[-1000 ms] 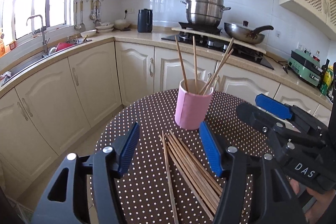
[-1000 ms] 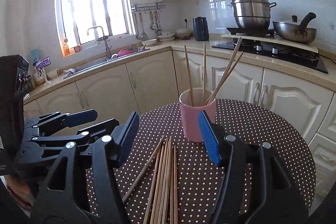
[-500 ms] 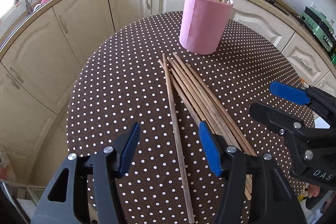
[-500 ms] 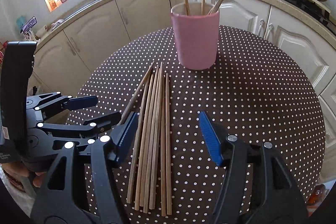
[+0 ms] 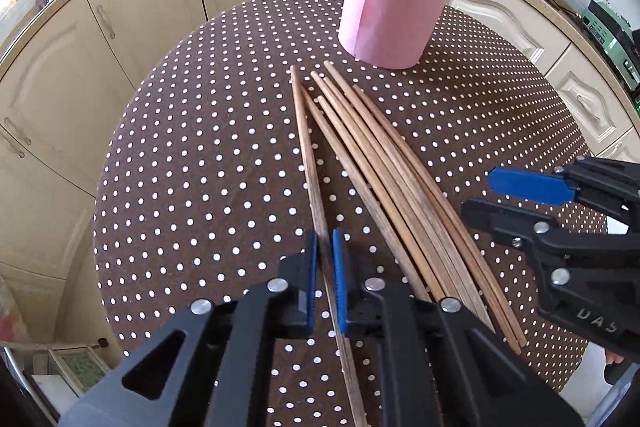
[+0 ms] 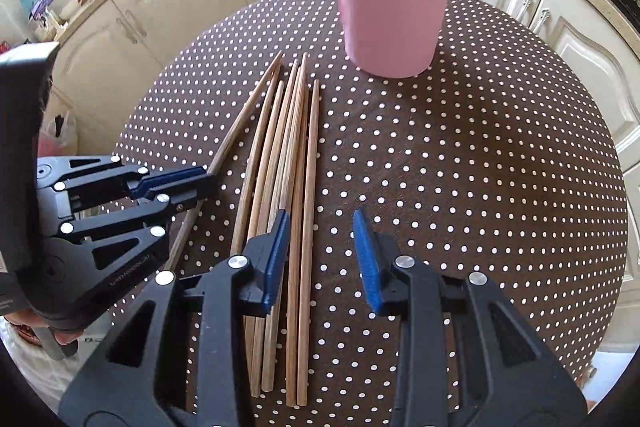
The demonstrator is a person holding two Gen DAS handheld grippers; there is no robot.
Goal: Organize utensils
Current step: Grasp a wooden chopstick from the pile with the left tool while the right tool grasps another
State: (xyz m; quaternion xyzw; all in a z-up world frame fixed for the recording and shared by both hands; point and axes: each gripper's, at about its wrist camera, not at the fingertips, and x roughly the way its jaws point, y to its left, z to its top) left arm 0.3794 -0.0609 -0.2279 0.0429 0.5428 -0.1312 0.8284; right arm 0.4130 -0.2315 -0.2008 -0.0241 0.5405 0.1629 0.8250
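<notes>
Loose chopsticks point(image 6: 294, 163) lie in a fan on the dotted table point(image 6: 480, 167), thin ends toward the pink cup point(image 6: 394, 7), which stands at about 12 o'clock from the bundle, close to the tips but apart from them. The cup already holds a few sticks, leaning on its rim.

One stray chopstick point(image 5: 308, 155) lies off at the bundle's 9 o'clock side, crossing it near the tips. Left gripper point(image 5: 325, 259): jaws have just been closing and now pinch this stray stick near its thick end, blue pads tight on either side.

Right gripper point(image 6: 320, 247): jaws have just been closing, part spread, astride the two sticks on the bundle's 3 o'clock edge point(image 6: 306, 227). The left pad rests against the bundle; the right pad has a clear gap to the nearest stick. Nothing gripped yet.

Step in hand, as I judge it: each gripper takes its sticks for the cup.

To do it well:
- Left: lift straight up first so the thin end clears the neighbours it crosses, then tip the stick upright before going toward the cup.
- Right: close only on the outer pair; the inner pad sits close to the next sticks and could drag them along.
- Grips are far back, so expect the long ends to sag or swing; move slowly and aim the thin ends inside the rim, clear of the leaning sticks.
</notes>
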